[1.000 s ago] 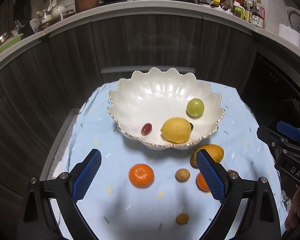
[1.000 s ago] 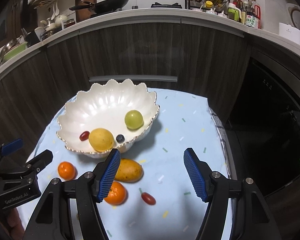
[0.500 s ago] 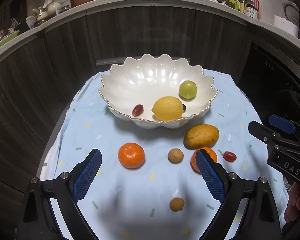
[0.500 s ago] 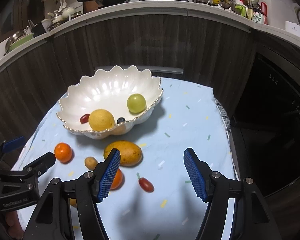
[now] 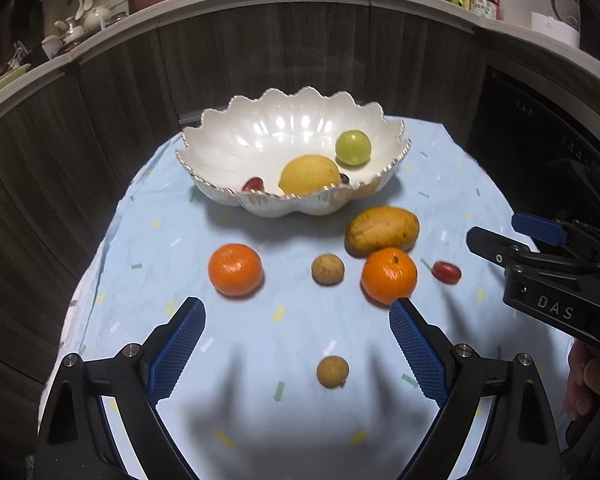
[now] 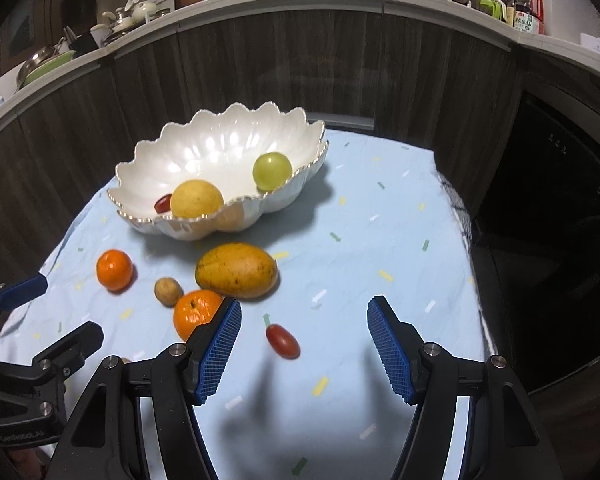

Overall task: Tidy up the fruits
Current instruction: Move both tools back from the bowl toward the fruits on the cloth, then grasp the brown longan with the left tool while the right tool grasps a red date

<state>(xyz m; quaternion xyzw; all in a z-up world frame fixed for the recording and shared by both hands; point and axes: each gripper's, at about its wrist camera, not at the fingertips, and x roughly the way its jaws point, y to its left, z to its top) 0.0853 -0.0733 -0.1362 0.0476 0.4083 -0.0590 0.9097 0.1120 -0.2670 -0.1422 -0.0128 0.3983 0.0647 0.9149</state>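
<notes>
A white scalloped bowl (image 5: 228, 152) sits toward the far side of a pale blue cloth (image 5: 260, 420) and holds a lemon (image 5: 310, 174), a green grape (image 5: 353, 147) and a red grape (image 5: 253, 184). In front of the bowl lie a mango (image 5: 382, 229), two oranges (image 5: 235, 269) (image 5: 389, 276), two small brown fruits (image 5: 328, 269) (image 5: 332, 371) and a loose red grape (image 6: 283, 341). The left gripper (image 5: 296, 344) hovers spread wide above the nearer brown fruit, holding nothing. The right gripper (image 6: 304, 344) is also spread and empty, the loose red grape between its fingers.
</notes>
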